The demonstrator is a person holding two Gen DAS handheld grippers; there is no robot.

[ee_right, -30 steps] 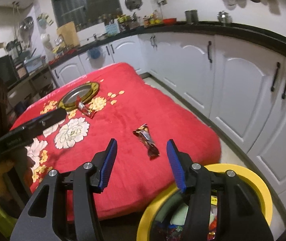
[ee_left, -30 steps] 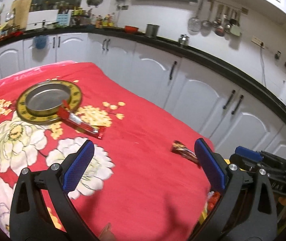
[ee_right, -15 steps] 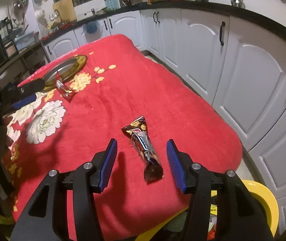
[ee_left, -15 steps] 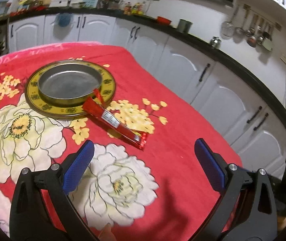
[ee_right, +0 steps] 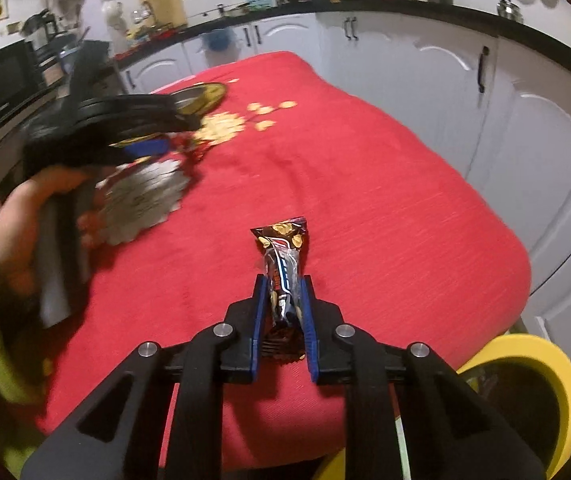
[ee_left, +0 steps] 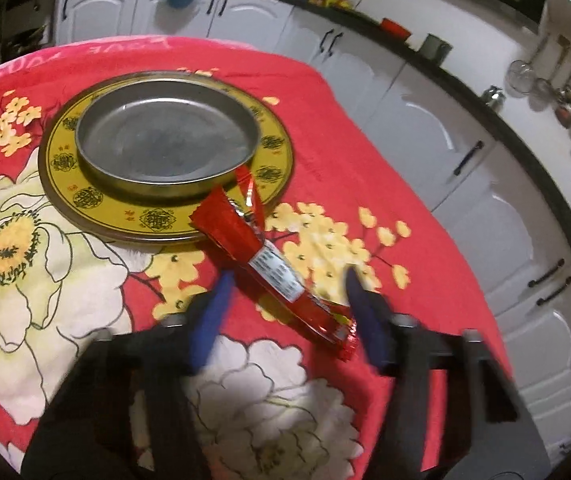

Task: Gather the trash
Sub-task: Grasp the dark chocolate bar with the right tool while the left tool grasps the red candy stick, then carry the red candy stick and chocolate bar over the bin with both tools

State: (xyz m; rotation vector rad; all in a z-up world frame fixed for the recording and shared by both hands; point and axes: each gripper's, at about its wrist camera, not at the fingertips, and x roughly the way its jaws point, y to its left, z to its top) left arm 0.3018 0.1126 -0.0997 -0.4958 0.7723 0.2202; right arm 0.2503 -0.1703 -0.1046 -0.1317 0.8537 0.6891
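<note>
A long red wrapper (ee_left: 269, 268) lies on the red flowered cloth, its far end against a gold-rimmed plate (ee_left: 125, 208). My left gripper (ee_left: 287, 280) is open, blurred by motion, with a finger on each side of the wrapper's near half. In the right wrist view a dark brown candy wrapper (ee_right: 283, 256) lies near the table's front edge. My right gripper (ee_right: 283, 284) is shut on its near end. The left gripper also shows in the right wrist view (ee_right: 165, 136), far left.
A metal dish (ee_left: 165, 140) sits in the gold-rimmed plate. A yellow bin (ee_right: 525, 384) stands below the table's near right corner. White cabinets (ee_right: 505, 120) line the right side behind the table.
My left gripper moved forward to straddle the red wrapper and its fingers came closer together. My right gripper moved forward and closed on the brown wrapper.
</note>
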